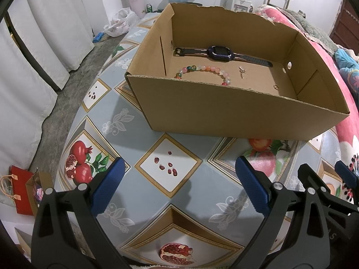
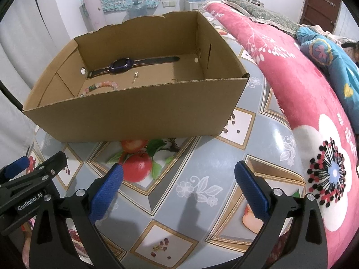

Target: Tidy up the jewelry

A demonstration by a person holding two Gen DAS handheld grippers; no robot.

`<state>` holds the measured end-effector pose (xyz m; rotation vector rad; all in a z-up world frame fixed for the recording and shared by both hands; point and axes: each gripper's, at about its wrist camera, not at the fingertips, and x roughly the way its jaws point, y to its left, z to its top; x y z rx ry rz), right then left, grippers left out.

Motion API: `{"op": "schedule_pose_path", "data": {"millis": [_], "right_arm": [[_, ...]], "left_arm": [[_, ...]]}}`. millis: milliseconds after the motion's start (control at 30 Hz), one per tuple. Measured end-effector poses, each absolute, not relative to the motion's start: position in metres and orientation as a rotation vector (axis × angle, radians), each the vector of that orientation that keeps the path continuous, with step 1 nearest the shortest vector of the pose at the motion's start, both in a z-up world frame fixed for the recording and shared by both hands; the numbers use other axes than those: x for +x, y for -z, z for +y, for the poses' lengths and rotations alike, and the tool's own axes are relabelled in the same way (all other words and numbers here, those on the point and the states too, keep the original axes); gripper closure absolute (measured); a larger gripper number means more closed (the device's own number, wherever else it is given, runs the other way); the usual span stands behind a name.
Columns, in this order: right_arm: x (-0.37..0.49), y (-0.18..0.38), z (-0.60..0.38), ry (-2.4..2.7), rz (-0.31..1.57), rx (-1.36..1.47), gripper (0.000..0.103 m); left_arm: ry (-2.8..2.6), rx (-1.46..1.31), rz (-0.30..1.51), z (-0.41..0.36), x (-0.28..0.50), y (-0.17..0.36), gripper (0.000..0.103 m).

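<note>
On the tabletop, cardboard box at 12 o'clock holds watch, bead bracelet, small clasp, ring. Left hand-held gripper and right hand-held gripper both wide open, empty, side by side near the box.

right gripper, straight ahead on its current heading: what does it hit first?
Probably the near wall of the cardboard box. The right gripper is open over the patterned table, nothing between; if angled down enough, it meets the table first.
</note>
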<state>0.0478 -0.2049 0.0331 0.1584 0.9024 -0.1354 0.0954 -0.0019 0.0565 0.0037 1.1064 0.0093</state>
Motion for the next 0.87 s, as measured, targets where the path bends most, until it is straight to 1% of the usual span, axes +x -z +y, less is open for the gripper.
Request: {"op": "schedule_pose_path", "data": {"millis": [867], "right_arm": [[0.0466, -0.0386, -0.2023, 0.131, 0.886, 0.145, 0.007]], "left_arm": [[-0.018, -0.008, 1.095, 0.0025, 0.095, -0.0597, 0.008]]}}
